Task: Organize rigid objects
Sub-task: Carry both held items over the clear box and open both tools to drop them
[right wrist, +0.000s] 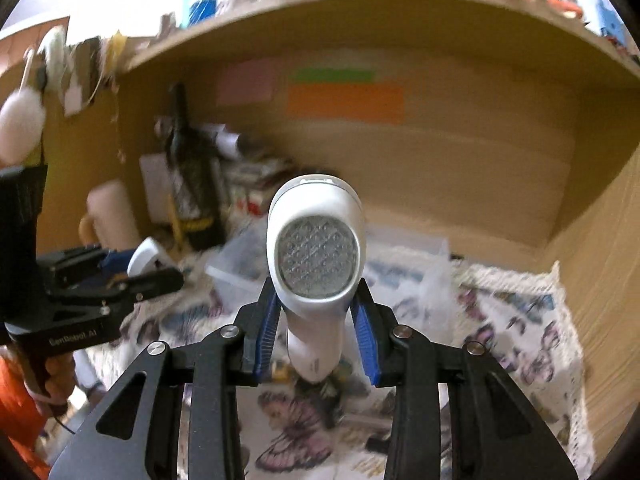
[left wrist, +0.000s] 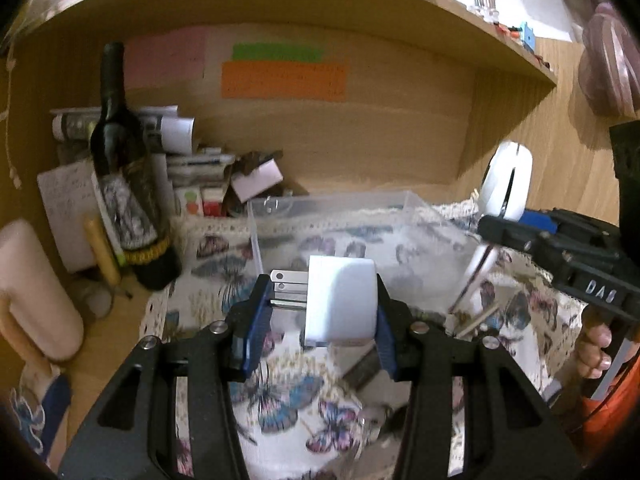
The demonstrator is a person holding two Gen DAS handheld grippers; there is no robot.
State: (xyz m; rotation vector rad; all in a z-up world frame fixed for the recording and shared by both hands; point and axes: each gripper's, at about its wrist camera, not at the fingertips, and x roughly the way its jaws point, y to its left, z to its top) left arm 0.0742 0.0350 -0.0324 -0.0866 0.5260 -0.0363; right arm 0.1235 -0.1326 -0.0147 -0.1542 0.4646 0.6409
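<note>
My left gripper (left wrist: 320,304) is shut on a white plug adapter (left wrist: 340,300) with metal prongs pointing left, held above the butterfly-print cloth (left wrist: 280,396). My right gripper (right wrist: 318,308) is shut on a white lint shaver (right wrist: 316,248) with a round metal mesh head facing the camera, held upright. The shaver also shows in the left wrist view (left wrist: 506,184) at the right, with the right gripper (left wrist: 492,236) on it. The left gripper with the adapter shows in the right wrist view (right wrist: 154,268) at the left. A clear plastic box (left wrist: 336,208) sits on the cloth behind both.
A dark wine bottle (left wrist: 124,168) stands at the left by stacked papers (left wrist: 168,128) and a pink mug (left wrist: 36,292). Wooden shelf walls (left wrist: 360,132) enclose the back and right. Small items (left wrist: 384,420) lie on the cloth near me.
</note>
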